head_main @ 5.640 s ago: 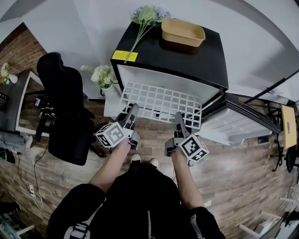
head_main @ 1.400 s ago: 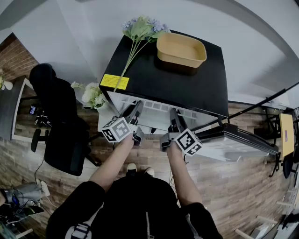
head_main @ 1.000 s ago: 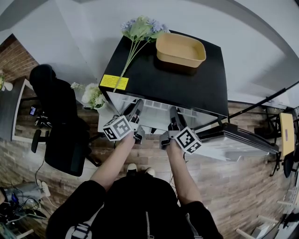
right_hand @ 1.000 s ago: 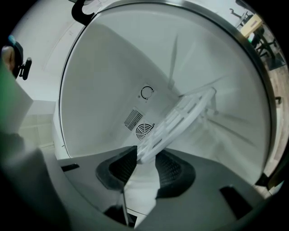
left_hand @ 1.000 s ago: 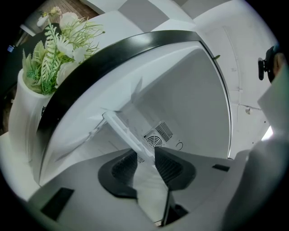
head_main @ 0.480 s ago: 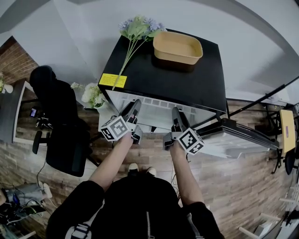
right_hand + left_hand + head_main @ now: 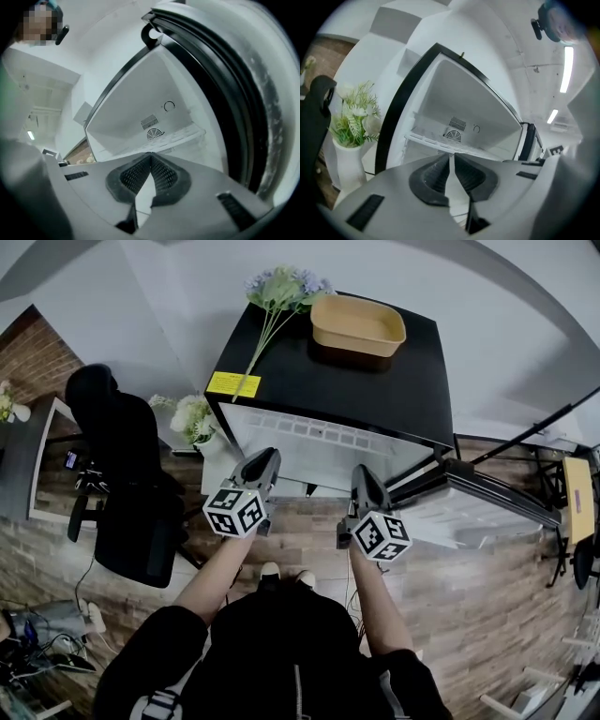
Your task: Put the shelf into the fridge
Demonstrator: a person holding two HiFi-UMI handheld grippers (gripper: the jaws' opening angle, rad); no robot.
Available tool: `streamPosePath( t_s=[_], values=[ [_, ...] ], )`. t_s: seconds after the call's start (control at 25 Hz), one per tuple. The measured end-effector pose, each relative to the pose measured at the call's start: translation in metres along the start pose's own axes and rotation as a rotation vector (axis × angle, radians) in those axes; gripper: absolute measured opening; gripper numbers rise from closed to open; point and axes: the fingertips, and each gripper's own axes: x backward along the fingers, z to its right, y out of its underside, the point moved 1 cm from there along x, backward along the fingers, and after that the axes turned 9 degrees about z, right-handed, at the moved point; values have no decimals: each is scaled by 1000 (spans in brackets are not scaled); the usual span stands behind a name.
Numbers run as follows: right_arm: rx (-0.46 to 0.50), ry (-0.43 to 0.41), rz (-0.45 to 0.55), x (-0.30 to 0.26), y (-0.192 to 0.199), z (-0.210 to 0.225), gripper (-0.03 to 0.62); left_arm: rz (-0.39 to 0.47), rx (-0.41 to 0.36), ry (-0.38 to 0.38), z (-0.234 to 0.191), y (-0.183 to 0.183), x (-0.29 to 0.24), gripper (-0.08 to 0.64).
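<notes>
- White wire is all that shows of the shelf in the head view. Only its front rows are seen under the top edge of the black fridge, whereas 5.6 s ago most of the grid projected out over the floor.
- In the same view the left claw and the right claw are drawn back clear of the shelf's front edge, which they met half a second ago. Insertion is judged complete; the door is left open at the right.
- In the left gripper view the left claw is seen closed, with nothing between its jaws. The shelf is shown spanning the cavity just below the fan grille, which the head view hides.
- In the right gripper view the right claw is likewise closed and empty. The shelf's right end is seen reaching the side wall; its seating on a rail cannot be confirmed.
</notes>
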Motion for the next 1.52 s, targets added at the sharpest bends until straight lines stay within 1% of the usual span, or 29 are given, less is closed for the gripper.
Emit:
streamPosePath(
  t_s=[0.16, 0.24, 0.52, 0.64, 0.84, 1.08, 1.52],
  values=[
    [82, -13, -20, 22, 0, -7, 9, -18, -158, 15, 9, -5, 22, 46],
    [112, -11, -24, 33, 0, -9, 9, -19, -214, 27, 14, -7, 32, 44],
    [212, -4, -24, 68, 1, -14, 9, -40, -308, 62, 28, -6, 67, 43],
    [237, 1, -28, 77, 4, -15, 8, -45, -317, 64, 30, -4, 77, 43],
    [256, -11, -22, 81, 5, -23, 9, -39, -304, 57, 29, -5, 83, 43],
    [246, -15, -19, 82, 5, -29, 9, -35, -292, 55, 29, -7, 86, 43],
    [236, -3, -27, 80, 8, -26, 9, -44, -260, 44, 23, -2, 85, 43]
  ],
)
